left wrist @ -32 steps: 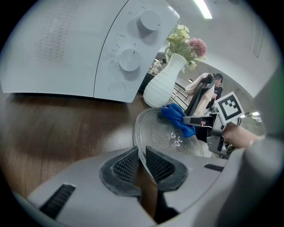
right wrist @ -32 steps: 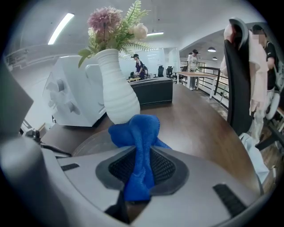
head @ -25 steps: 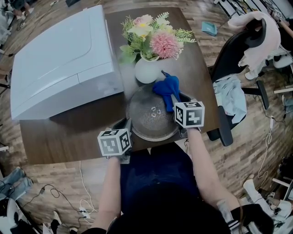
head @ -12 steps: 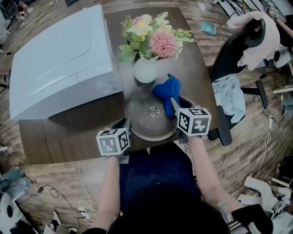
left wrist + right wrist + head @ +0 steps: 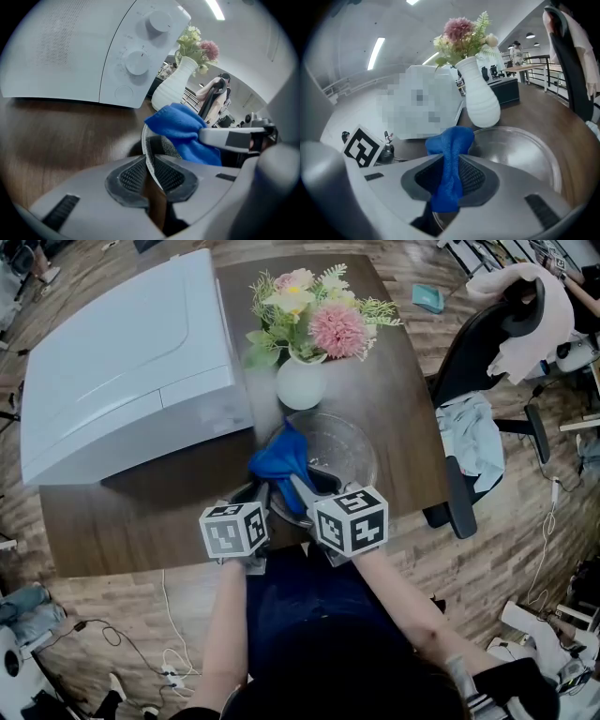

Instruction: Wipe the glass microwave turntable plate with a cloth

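The round glass turntable plate lies near the table's front edge, in front of the white vase. My left gripper is shut on the plate's near-left rim; in the left gripper view the glass edge runs between the ribbed pads. My right gripper is shut on a blue cloth, which it presses on the plate's left part, close to the left gripper. The cloth bulges out past the right jaws, with the plate to its right.
A white microwave fills the table's left half. The white vase with flowers stands just behind the plate. The dark wood table ends at my body. An office chair with clothes stands to the right.
My right gripper has swept the blue cloth from the plate's far right across to its near left side. The left gripper has kept its hold on the rim.
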{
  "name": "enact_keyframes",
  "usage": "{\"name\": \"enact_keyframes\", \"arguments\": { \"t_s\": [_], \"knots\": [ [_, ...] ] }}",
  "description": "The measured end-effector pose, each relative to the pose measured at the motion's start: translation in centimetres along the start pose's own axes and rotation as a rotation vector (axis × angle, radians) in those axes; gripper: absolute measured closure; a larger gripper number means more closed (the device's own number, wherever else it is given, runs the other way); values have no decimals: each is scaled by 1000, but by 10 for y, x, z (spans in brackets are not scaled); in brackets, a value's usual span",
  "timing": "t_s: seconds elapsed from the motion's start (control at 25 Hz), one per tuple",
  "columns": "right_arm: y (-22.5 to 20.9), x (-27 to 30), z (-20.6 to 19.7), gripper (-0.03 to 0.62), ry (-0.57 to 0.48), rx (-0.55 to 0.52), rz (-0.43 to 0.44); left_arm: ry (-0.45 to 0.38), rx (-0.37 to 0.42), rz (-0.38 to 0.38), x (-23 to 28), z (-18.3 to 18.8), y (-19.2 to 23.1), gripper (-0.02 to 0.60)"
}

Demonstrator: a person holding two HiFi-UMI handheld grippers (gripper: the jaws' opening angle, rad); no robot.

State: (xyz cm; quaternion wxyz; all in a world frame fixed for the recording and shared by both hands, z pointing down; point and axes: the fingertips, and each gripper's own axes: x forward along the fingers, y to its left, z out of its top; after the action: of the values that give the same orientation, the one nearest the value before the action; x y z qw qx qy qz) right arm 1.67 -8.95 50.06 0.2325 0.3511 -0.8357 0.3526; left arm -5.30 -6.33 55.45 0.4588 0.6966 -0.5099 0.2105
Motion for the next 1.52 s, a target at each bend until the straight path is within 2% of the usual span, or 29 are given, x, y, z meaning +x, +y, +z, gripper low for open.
{"name": "enact_keyframes", "arguments": {
  "t_s": [0.32,0.52,0.84,1.52],
  "knots": [
    [22,26,-36,516,94,-6,24,1,1,0,0,0,0,529],
    [20,35,-48,517,128,-105,-29,3,-3,-1,0,0,1,532],
    [12,32,-46,516,139,-150,-55,-1,2,3,0,0,0,531],
    [-25,11,-41,516,140,-162,-109,5,-7,-8,-1,-1,0,531]
  ]
}}
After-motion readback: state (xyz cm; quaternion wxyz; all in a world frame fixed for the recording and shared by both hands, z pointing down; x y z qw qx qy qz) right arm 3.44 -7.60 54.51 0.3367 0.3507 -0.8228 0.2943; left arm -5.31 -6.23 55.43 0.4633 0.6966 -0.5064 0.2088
